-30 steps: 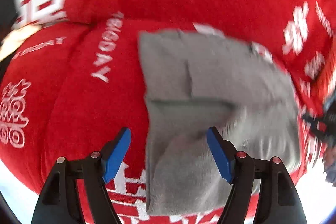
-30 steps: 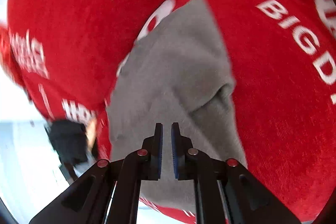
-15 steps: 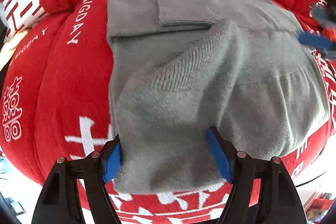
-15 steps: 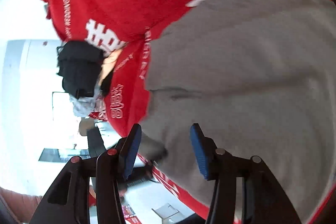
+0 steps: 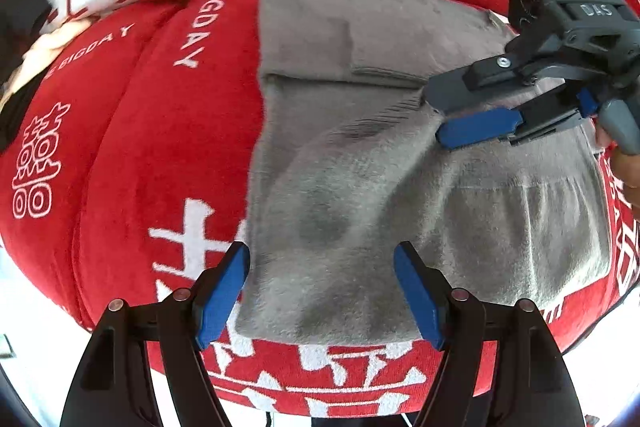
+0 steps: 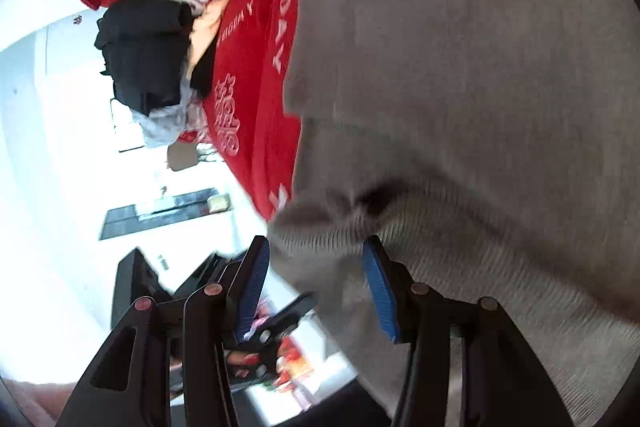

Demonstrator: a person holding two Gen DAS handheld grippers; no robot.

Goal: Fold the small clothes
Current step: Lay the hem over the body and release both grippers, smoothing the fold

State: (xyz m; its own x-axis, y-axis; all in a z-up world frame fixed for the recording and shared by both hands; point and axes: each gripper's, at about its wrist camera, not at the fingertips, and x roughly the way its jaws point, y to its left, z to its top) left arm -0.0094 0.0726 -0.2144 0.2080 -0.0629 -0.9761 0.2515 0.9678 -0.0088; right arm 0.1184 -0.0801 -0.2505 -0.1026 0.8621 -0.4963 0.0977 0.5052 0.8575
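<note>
A grey knit garment [image 5: 360, 187] lies partly folded on a red cover [image 5: 160, 127] with white lettering. One sleeve is folded across its upper part. My left gripper [image 5: 320, 291] is open and straddles the garment's near hem, with grey cloth between its blue pads. My right gripper [image 5: 436, 119] comes in from the right, its tips at the ribbed cuff of a raised fold. In the right wrist view the right gripper [image 6: 316, 283] is open, and the ribbed edge of the garment [image 6: 460, 67] sits between its fingertips.
The red cover [image 6: 248, 107] drops off at its front edge towards a bright white floor. A pile of black clothes [image 6: 144, 51] sits at the cover's far end. A hand [image 5: 628, 179] holds the right gripper at the frame's right edge.
My right gripper was shut one second ago and is now open, moved up to the ribbed cuff. The left gripper has moved in over the garment's near hem.
</note>
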